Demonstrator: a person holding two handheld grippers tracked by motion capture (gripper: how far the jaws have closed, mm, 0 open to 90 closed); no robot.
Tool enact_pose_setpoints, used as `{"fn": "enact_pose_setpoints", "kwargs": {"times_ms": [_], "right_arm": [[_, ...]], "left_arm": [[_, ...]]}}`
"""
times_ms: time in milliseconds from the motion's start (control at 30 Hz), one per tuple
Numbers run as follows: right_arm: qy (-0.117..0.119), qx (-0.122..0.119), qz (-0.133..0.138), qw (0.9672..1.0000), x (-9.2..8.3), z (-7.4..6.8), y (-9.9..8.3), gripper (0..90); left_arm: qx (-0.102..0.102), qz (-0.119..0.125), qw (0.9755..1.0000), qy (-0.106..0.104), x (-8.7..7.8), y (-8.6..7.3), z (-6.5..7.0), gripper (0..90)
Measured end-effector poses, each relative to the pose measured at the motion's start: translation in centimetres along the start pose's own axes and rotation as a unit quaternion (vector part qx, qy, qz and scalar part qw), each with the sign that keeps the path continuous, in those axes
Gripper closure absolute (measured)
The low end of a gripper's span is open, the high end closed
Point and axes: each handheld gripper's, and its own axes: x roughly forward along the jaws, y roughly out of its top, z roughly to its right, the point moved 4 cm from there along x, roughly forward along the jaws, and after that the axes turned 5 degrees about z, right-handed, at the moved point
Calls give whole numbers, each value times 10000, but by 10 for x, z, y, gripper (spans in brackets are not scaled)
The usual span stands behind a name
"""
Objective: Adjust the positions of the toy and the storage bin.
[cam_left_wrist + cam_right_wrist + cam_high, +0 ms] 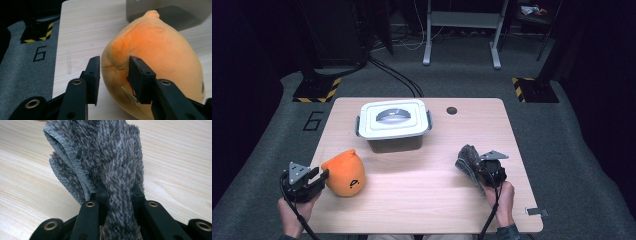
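High view: left gripper [323,174] sits at near-left table [422,200] corner, held by person's left hand [292,212]; orange plush toy [344,172] lies right at its jaw tips, just to its right. Left gripper view: jaws partly apart, narrow-ish gap; the jaw at frame right presses against the plush [155,67] side, the other jaw stands clear of it w/ bare tabletop behind, so nothing clamped, a bulge of plush sits in the gap. Small tag pokes out of plush by the touching jaw. Right gripper [472,165] sits at near-right of table, right hand [502,200] behind it, grey triangular plate on top; jaws closed tight on a grey fuzzy cloth [468,159]. Right gripper view: cloth [105,157] bunched between jaws [119,192], pinched to a thin strip, rest fans out ahead of the tips w/ stitched hem folds at frame left, resting on wood. Beyond both grippers, mid-table: white lidded box [393,122], lid on, handle flat, side latches; well apart from both. Box corner visible ahead of plush in left gripper view. Dark round hole [451,110] in tabletop ahead of right gripper, far side. Floor marking "6" [313,120] off table's left edge, ahead-left of left gripper.
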Motion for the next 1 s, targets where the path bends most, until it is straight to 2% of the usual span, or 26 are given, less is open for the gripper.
{"fn": "enact_pose_setpoints", "kwargs": {"times_ms": [133, 233, 333, 667, 767, 900, 967, 1000], "right_arm": [[8, 11, -8, 10000, 0, 0, 0, 752], [10, 38, -38, 10000, -1, 0, -1, 752], [17, 44, -52, 10000, -1, 1, -2, 752], [97, 0, -24, 9999, -2, -2, -3, 752], [183, -26, -50, 9998, -4, -5, -4, 752], [382, -53, -59, 9992, -9, -13, -8, 750], [420, -93, -70, 9991, -12, -18, -9, 749], [539, -159, -79, 9984, -16, -24, -11, 749]], "left_arm": [[-78, -109, 9995, 280, 13, 1, -13, 522], [-256, -147, 9990, 345, 20, 0, -23, 491], [-408, -200, 9985, 304, 23, -1, -32, 451], [-534, -173, 9981, 255, 19, -1, -37, 390], [-565, -163, 9979, 259, 17, -1, -36, 370], [-548, -108, 9983, 186, 13, 0, -34, 360], [-586, -157, 9981, 118, 11, 1, -33, 353], [-577, -63, 9983, 112, 12, 3, -31, 346]]}}
